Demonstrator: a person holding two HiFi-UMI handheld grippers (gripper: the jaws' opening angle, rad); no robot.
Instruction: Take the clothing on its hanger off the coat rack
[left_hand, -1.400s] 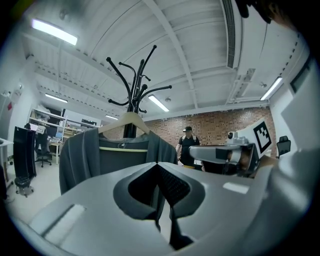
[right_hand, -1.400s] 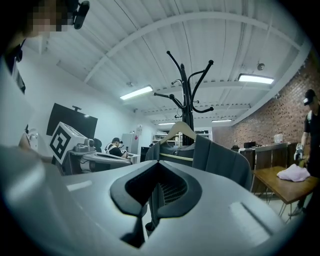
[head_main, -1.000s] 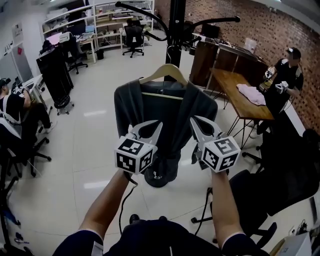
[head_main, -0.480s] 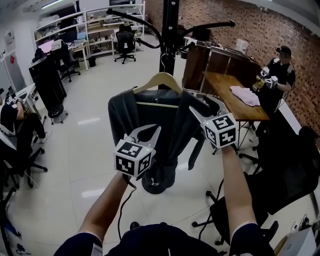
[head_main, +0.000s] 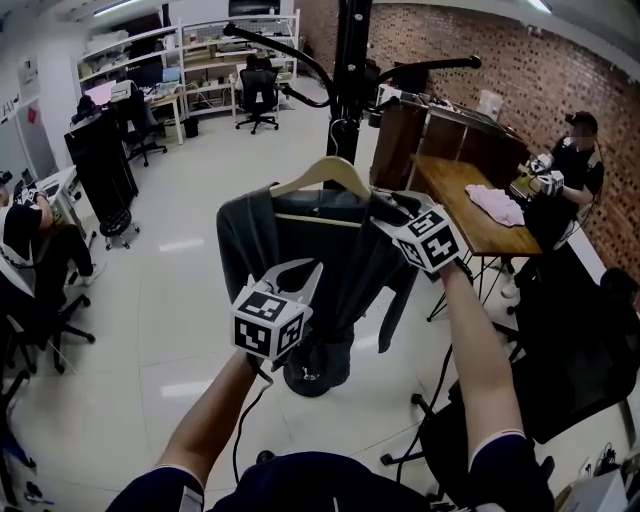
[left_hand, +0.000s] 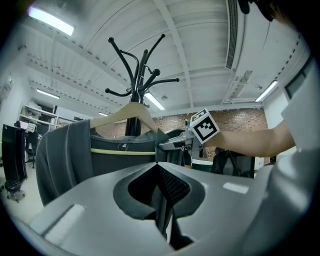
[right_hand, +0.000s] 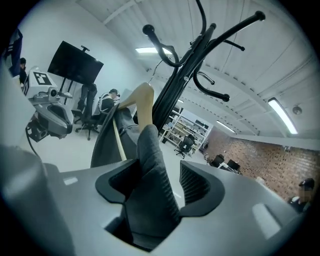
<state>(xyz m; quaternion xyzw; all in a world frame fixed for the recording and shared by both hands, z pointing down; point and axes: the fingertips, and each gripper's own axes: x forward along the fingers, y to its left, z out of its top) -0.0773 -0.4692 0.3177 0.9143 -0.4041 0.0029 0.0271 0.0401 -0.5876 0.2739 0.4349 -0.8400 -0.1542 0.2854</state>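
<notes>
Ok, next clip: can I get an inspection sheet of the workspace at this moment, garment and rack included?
Surface: pale tiled floor.
Job's things: dark garment on a wooden hanger, at the black coat rack.
Clutter: pink cloth on a wooden table.
Grippers: left tool shut on a fold of the dark garment; right tool open, its jaws have just been opening, with the garment's shoulder fabric between them.
Cables: black cable trailing below the left tool.
Surroundings: brick wall, office chair, a person by the wooden table.
</notes>
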